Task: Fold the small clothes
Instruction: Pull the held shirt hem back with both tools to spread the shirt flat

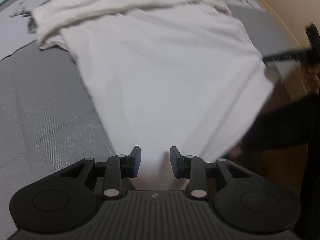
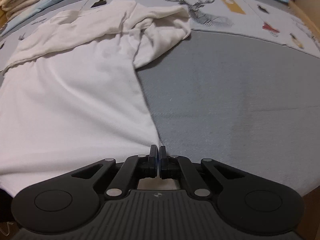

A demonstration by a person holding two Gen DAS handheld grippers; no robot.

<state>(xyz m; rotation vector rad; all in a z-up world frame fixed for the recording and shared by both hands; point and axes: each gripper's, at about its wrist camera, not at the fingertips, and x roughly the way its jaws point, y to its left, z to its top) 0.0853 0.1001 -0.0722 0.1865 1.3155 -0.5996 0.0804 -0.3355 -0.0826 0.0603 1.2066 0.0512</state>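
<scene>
Right claw (image 2: pixel 159 161) pinches the white shirt (image 2: pixel 76 100) at its hem corner; my left claw (image 1: pixel 155 163) gapes narrow astride the hem, must close before lifting evenly.

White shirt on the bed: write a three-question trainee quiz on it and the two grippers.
1. True or false: the right gripper is shut on the bottom corner of the white shirt.
2. How do the left gripper's jaws stand? A) pressed together B) apart, with shirt cloth between them C) clamped on a sock
3. What animal is drawn on the printed sheet beyond the shirt's crumpled sleeve?

Key: 1 true. 2 B; the pads do not visibly press the cloth. 3 a deer with antlers.
</scene>
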